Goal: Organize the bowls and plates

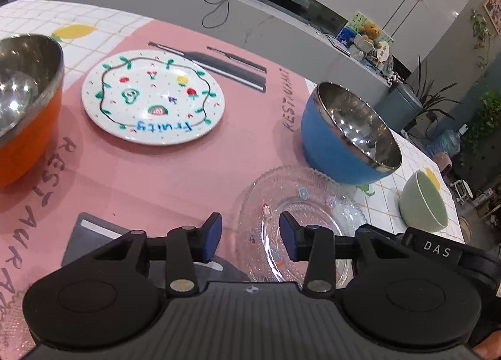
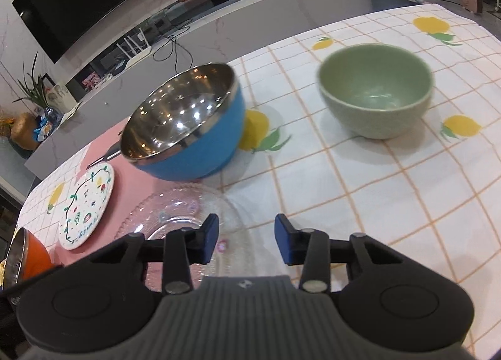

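Observation:
A clear glass plate (image 1: 300,203) lies on the pink mat, right under my open, empty left gripper (image 1: 250,238); it also shows in the right wrist view (image 2: 188,206). A white "fruity" plate (image 1: 153,97) lies farther back; it also shows at the left of the right wrist view (image 2: 86,211). A blue steel-lined bowl (image 1: 347,131) stands right of it, seen too in the right wrist view (image 2: 188,122). An orange steel-lined bowl (image 1: 25,103) stands at the left edge. A green bowl (image 2: 375,90) stands ahead of my open, empty right gripper (image 2: 245,241), well apart from it.
A pink placemat (image 1: 156,178) with printed cutlery covers part of a checked lemon-print tablecloth (image 2: 375,203). A grey counter (image 1: 281,15) with cables and a router runs behind the table. The right gripper body (image 1: 438,250) shows at the left wrist view's right edge.

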A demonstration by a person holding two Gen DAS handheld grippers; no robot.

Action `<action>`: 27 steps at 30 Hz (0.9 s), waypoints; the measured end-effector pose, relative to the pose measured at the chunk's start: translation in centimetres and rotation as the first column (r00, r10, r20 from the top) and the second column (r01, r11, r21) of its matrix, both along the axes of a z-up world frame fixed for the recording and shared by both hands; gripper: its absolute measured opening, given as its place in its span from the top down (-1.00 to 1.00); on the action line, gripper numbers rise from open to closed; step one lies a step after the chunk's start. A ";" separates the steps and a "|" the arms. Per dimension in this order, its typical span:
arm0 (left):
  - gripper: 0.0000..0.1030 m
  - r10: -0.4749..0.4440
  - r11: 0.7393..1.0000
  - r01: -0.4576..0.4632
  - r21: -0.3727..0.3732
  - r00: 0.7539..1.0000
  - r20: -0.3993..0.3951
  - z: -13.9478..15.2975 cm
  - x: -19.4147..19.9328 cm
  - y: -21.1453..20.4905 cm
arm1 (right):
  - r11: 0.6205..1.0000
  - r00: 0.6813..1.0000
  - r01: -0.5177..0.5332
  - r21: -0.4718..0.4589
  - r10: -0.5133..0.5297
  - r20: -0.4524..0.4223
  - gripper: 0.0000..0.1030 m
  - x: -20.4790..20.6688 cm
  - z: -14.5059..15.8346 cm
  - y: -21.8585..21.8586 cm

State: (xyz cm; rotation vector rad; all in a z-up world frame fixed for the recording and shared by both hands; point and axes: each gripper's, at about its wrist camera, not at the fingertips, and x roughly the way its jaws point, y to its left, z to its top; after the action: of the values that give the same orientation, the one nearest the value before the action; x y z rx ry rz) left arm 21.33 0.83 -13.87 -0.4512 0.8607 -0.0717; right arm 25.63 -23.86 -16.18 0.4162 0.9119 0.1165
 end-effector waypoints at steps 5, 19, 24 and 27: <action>0.17 0.004 1.000 -0.004 0.000 1.000 0.003 -0.1 0.2 -0.1 | 0.998 0.999 0.023 0.050 -0.020 -0.041 0.71 0.0 -0.2 -1.0; 0.67 0.013 0.999 -0.012 0.042 1.000 -0.022 0.1 0.4 -0.5 | 0.999 0.999 -0.015 0.029 0.016 -0.050 0.78 -0.4 0.0 -0.3; 0.70 0.025 0.999 -0.025 0.047 1.000 -0.006 0.8 0.0 -0.2 | 0.998 0.998 -0.013 0.065 0.017 -0.067 0.81 -0.3 0.0 -0.6; 0.72 0.030 0.998 -0.030 0.049 1.000 0.000 1.3 -0.2 0.0 | 0.996 0.997 -0.012 0.086 0.018 -0.073 0.83 -0.5 0.1 -0.7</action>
State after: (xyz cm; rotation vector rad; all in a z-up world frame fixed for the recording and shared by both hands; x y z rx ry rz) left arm 21.13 0.80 -12.60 -0.4187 0.8541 -0.0228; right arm 25.17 -24.53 -16.12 0.4962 0.9857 0.1555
